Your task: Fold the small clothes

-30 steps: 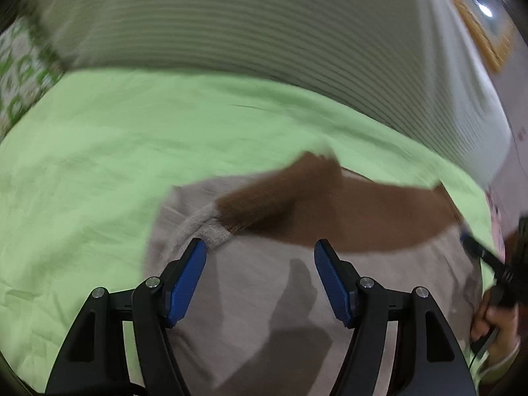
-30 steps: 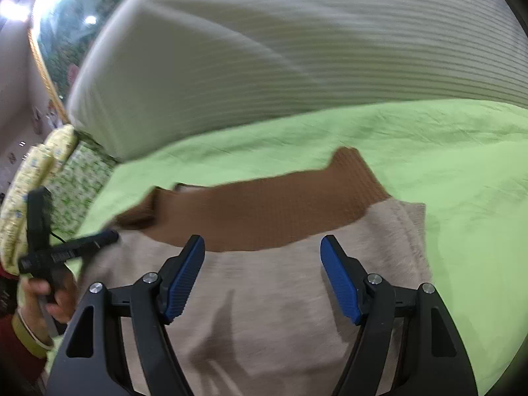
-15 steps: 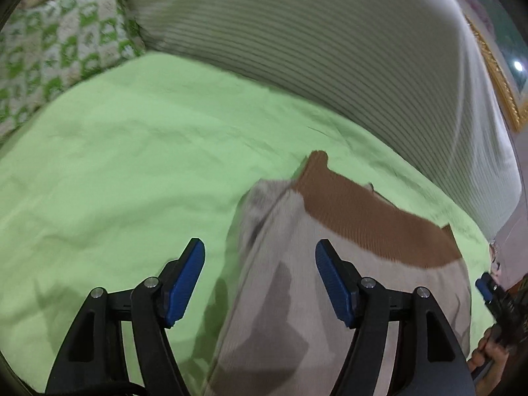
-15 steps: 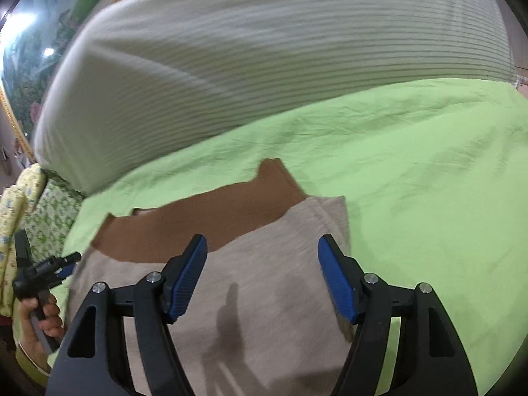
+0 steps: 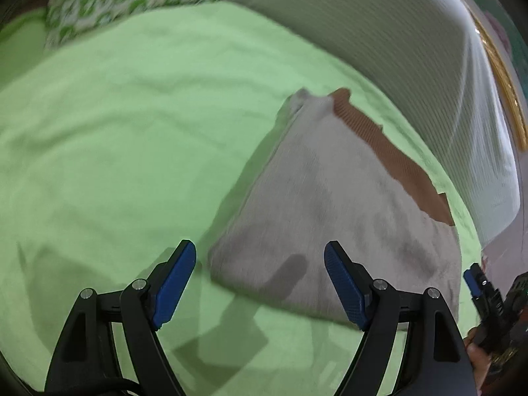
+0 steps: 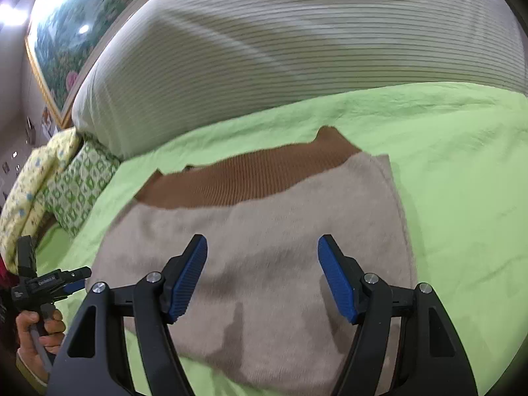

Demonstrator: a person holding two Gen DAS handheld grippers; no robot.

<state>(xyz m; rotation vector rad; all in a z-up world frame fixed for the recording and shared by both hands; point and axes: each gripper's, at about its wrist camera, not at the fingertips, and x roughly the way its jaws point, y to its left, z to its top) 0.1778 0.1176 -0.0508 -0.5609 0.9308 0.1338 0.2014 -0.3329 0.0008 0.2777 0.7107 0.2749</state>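
Observation:
A small beige knit garment with a brown ribbed band along its far edge lies folded flat on the green bed sheet. My left gripper is open and empty, hovering above the garment's near left corner. In the right wrist view the same garment and its brown band lie below my right gripper, which is open and empty over the beige part. The left gripper also shows at the left edge of that view.
A large white striped pillow lies behind the garment. A green patterned cushion and a yellow one lie at the left. A gold-framed picture hangs on the wall behind.
Both grippers have pulled back and up from the garment. The left one has swung left, so the garment now lies to its right. The garment lies flat, released.

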